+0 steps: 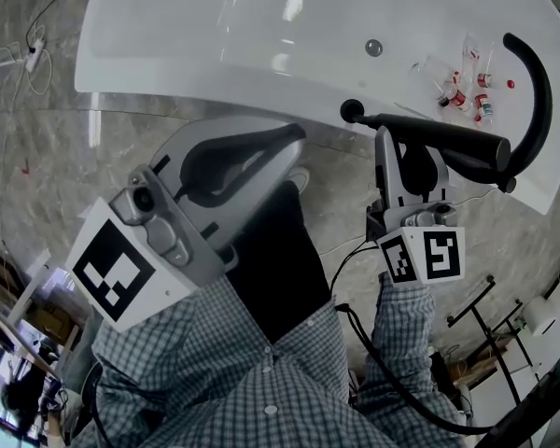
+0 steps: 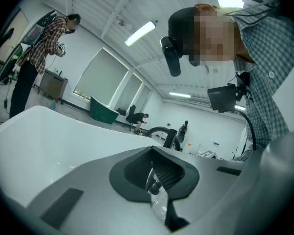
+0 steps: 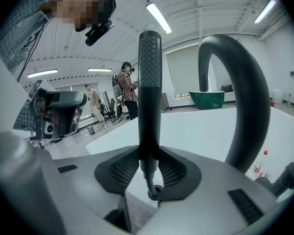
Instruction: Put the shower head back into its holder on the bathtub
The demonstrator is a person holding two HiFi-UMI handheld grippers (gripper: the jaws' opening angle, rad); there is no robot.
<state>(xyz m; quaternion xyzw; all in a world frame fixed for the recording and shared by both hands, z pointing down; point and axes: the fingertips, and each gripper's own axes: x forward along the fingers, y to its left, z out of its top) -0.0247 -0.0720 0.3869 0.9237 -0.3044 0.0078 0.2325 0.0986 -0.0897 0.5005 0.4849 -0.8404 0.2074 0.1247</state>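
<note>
The black shower head [image 1: 448, 138] is a long rod lying across the white bathtub's [image 1: 215, 35] near rim, and my right gripper [image 1: 412, 149] is shut on its middle. In the right gripper view the rod [image 3: 149, 82] stands upright, pinched between the jaw pads of the right gripper [image 3: 149, 173]. A curved black spout [image 1: 542, 82] [image 3: 245, 92] rises just beyond it on the tub's right end. I cannot make out the holder. My left gripper [image 1: 295, 137] [image 2: 157, 181] is shut on nothing and hovers at the tub's near edge, left of the rod.
Several small bottles [image 1: 467, 87] lie on the tub rim near the spout. A chrome button [image 1: 373, 48] sits on the tub's inner wall. Cables and a power strip [image 1: 34, 56] lie on the floor at left. A metal rack [image 1: 490, 329] stands at lower right.
</note>
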